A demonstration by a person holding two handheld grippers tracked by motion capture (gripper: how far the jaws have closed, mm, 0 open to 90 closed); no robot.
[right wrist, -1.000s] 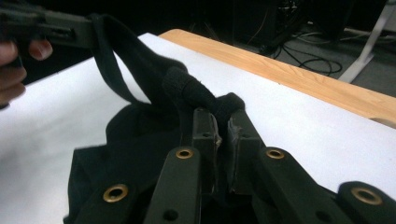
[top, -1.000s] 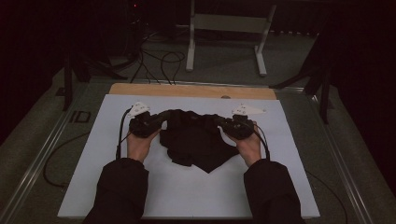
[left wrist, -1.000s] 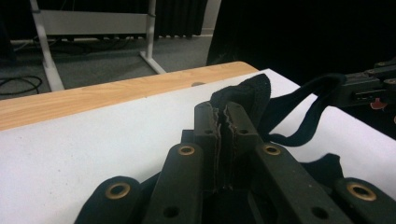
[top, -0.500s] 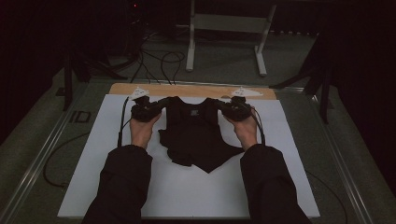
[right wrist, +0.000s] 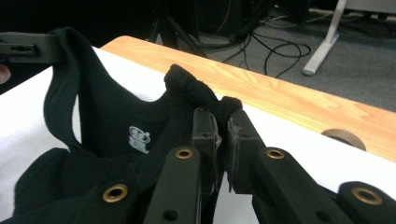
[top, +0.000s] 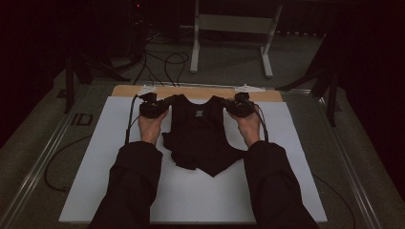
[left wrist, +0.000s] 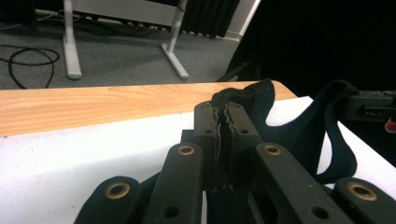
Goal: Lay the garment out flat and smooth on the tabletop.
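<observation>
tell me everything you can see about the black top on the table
The black top is a sleeveless tank of soft, dull knit with a small pale print inside the neck. It lies on the white sheet, neck toward the wooden strip, straps spread apart. The left tool is shut on one strap, the right tool on the other. The upper part looks stretched flat; the hem is rumpled, bunched at the left and tapering to a point.
</observation>
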